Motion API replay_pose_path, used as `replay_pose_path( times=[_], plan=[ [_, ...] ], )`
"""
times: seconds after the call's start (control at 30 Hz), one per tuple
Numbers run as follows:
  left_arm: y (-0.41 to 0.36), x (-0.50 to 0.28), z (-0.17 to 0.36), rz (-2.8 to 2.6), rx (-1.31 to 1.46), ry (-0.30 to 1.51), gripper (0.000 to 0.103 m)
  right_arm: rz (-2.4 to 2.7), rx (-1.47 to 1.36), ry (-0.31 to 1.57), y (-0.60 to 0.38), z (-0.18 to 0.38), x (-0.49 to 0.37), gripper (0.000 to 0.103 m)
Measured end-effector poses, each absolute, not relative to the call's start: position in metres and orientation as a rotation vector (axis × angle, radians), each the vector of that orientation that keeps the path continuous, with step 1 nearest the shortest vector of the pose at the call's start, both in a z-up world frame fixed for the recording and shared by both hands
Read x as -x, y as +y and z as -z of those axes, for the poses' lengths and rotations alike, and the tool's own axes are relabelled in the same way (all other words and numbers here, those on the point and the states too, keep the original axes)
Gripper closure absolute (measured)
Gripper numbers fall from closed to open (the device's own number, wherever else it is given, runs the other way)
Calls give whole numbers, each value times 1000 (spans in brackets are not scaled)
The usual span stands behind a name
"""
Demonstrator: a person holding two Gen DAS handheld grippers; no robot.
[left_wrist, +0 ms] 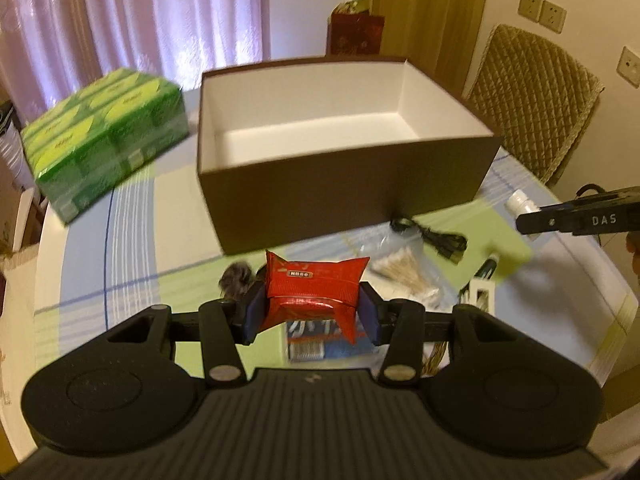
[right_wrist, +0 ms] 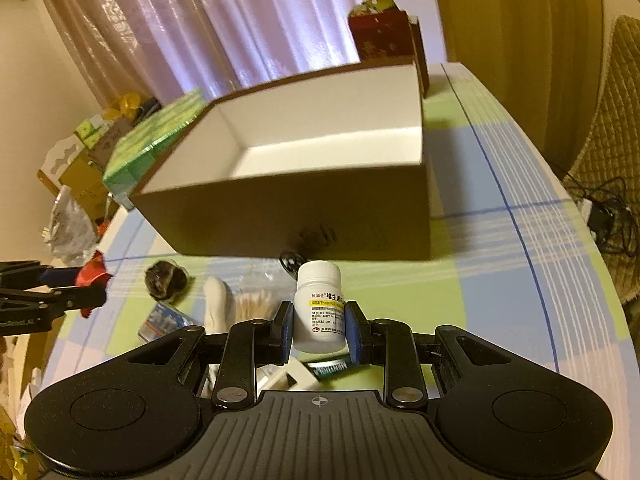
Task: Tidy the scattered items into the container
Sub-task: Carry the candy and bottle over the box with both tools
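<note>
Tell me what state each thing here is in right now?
Left claw: shut on the red packet, held above the table.
Right claw: shut on the white bottle, upright, cap on.
Box: open, empty.
Swab bag: lying on the table.
Cable: coiled by the box.

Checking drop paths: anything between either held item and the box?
Nothing visible. Left gripper holds the red packet, right gripper the white bottle; only the brown box near wall lies ahead, its inside bare.
</note>
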State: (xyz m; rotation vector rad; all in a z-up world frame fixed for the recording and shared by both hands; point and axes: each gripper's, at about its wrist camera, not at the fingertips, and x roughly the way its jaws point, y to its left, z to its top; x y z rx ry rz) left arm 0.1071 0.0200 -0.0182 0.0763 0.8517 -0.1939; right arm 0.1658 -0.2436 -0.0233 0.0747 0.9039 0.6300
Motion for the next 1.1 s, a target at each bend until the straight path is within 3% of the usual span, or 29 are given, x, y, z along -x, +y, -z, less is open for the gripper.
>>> replay_pose_path(
  times=[0.5, 0.83, 1.1],
  plan=[
    [-12, -180, -23, 284, -128, 732, 60, -711, -54, 772, -215, -23, -229, 74],
    [-17, -264, -13, 307, -50, 825, 60, -727, 54, 807, -175, -3, -284, 74],
    [-16, -321, 28, 270, 16, 986, 60, -688, 123, 939, -145, 38, -317, 74]
  ],
)
